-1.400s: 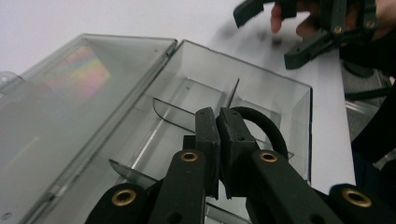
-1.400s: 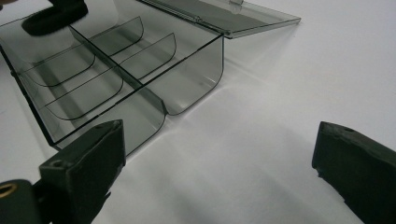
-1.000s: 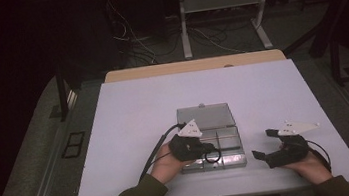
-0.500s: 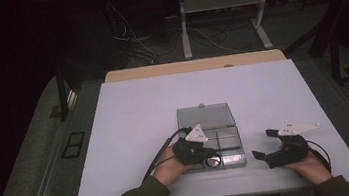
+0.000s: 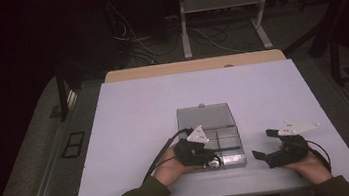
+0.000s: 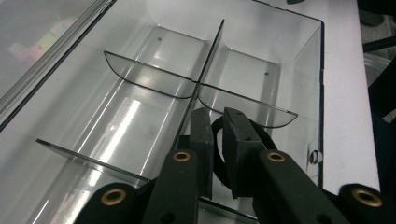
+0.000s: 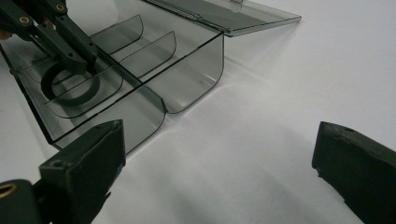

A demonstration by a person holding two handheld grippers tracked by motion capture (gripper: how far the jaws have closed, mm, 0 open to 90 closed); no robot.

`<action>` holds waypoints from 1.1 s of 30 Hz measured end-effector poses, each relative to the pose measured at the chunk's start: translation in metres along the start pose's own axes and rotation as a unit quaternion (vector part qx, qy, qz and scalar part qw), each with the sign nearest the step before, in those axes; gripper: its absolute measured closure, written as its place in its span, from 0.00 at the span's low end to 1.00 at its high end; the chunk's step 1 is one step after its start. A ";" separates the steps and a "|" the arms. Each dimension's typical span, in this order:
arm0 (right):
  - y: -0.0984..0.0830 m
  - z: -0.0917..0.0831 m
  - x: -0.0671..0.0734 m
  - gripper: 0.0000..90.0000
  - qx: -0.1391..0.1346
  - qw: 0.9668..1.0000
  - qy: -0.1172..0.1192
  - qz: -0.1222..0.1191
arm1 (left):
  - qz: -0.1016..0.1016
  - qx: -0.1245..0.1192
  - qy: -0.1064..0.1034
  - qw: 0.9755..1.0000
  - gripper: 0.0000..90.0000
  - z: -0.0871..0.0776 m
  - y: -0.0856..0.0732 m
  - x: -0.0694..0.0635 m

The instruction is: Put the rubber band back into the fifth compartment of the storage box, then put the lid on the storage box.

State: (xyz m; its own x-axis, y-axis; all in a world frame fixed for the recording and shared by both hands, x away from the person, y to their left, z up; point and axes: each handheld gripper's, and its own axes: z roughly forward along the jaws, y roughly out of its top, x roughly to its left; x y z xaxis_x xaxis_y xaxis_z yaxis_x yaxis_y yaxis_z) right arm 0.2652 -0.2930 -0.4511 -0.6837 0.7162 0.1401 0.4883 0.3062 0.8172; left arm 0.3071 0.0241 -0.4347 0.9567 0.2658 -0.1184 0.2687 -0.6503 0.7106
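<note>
A clear plastic compartment box (image 5: 231,164) lies open near the table's front edge, its lid (image 5: 205,117) folded back flat. My left gripper (image 5: 213,161) reaches into a front compartment of the box (image 6: 299,51). The left gripper (image 6: 215,116) is shut on the band of a black ring (image 6: 259,133). Its jaws have just been opening slightly, with the band still between the pads. In the right gripper view the ring (image 7: 70,95) rests low in that compartment under the left gripper (image 7: 84,65). My right gripper (image 5: 262,143) rests open on the table right of the box; nothing lies between the right gripper's (image 7: 219,154) jaws.
The box (image 7: 196,70) has thin curved dividers and several bare compartments. White tabletop (image 5: 139,117) spreads around it. A wooden board edge (image 5: 193,65) lies at the far side, and cables and a metal stand (image 5: 223,21) are on the dark floor beyond.
My left hand has shifted slightly right and toward the table's front edge over the box. The right hand has not moved.
</note>
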 end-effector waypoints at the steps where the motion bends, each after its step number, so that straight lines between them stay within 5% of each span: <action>1: 0.000 0.000 0.000 0.03 0.000 1.000 0.000 0.000 | -0.004 -0.003 -0.003 1.000 0.87 0.000 0.000 0.000; 13: 0.000 0.000 -0.001 0.03 -0.002 1.000 0.000 -0.001 | -0.029 -0.043 -0.025 0.998 0.76 -0.013 0.002 0.004; 33: -0.001 -0.002 -0.001 0.03 -0.005 1.000 -0.001 0.000 | -0.060 -0.097 0.004 0.994 0.53 -0.045 -0.008 0.016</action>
State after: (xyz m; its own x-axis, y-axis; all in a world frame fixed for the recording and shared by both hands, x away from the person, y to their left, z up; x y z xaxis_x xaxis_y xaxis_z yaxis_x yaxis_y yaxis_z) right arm 0.2643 -0.2954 -0.4503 -0.6830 0.7170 0.1396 0.4834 0.3005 0.8222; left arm 0.3151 0.0654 -0.4107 0.9183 0.3387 -0.2049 0.3527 -0.4649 0.8121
